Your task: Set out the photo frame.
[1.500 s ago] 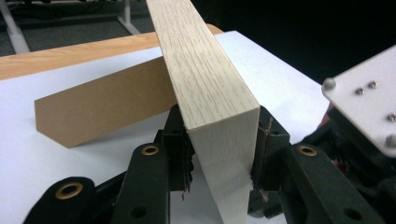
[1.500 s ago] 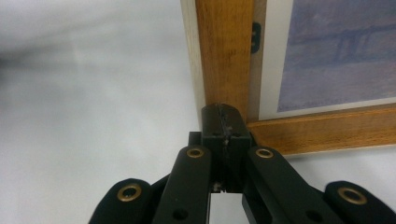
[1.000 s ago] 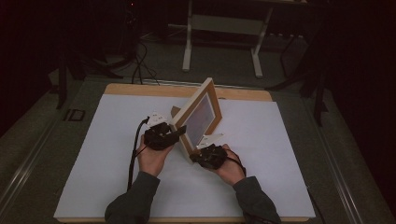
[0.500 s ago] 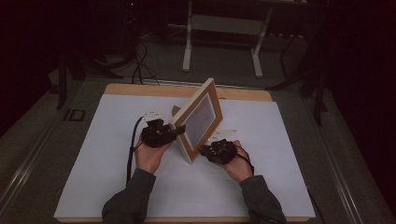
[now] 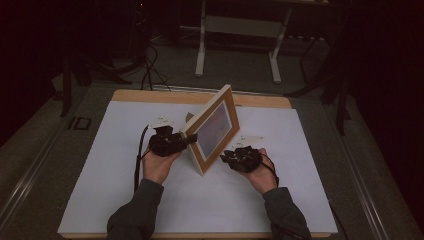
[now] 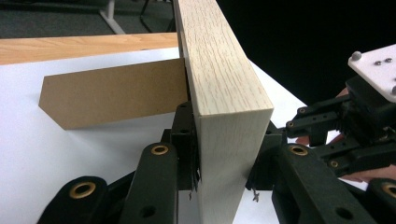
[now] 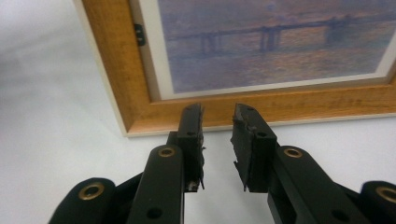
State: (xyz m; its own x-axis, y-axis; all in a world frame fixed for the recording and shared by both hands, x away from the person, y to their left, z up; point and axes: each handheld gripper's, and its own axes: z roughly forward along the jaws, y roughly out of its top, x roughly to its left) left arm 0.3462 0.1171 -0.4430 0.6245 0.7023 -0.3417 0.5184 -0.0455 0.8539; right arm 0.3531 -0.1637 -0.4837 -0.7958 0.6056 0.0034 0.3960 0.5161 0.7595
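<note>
Picture frame [image 5: 212, 127] of pale wood stands tilted, holding a dusky bridge print.

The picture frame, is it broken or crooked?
Not broken. The picture frame stands tilted back on its cardboard stand, as frames do. The left gripper clamps its edge; the right gripper is open in front.

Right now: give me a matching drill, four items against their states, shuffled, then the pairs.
Items:
1. left tool
2. right tool
3. picture frame
4. cardboard easel stand

States:
A. open, jaws just short of the frame's lower rail
B. brown flap sticking out from the frame's back
C. shut on the frame's edge
D. upright on the white table, tilted back

Pairs: 1-C, 2-A, 3-D, 4-B
</note>
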